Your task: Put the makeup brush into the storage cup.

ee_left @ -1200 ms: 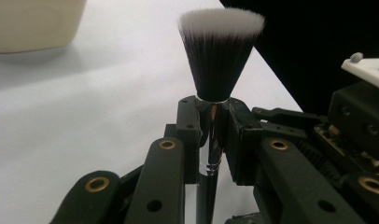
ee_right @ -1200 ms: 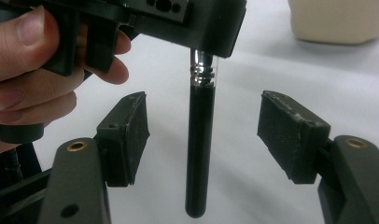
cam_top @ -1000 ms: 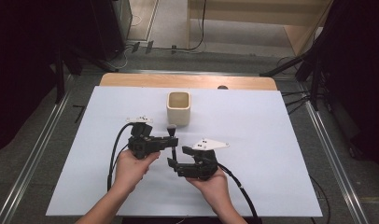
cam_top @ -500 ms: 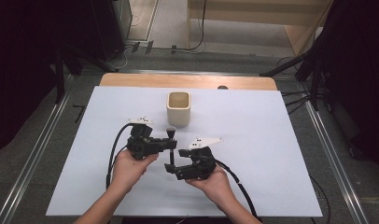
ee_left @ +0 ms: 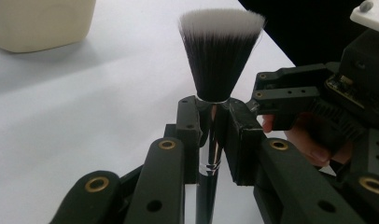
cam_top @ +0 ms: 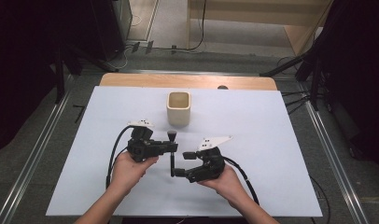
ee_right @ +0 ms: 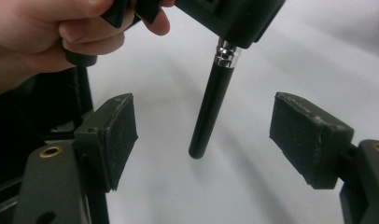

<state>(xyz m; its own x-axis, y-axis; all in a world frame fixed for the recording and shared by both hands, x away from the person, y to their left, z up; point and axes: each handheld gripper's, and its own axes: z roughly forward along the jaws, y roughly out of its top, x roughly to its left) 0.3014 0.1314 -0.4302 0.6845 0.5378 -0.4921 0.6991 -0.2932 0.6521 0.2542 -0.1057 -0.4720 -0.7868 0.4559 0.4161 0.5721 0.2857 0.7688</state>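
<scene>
Black left tongs pinch the makeup brush tight at its shiny silver ring, with the fluffy tip poking out past them. Just beside the brush, the right tongs have been opening and now stand wide, one pad on each side of the handle, not touching it. A cream cup sits on the table near the brush.

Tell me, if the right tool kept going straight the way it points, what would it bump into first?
Probably the brush handle, which hangs between the right tool's open pads, held by the left tool; depth is uncertain.
</scene>
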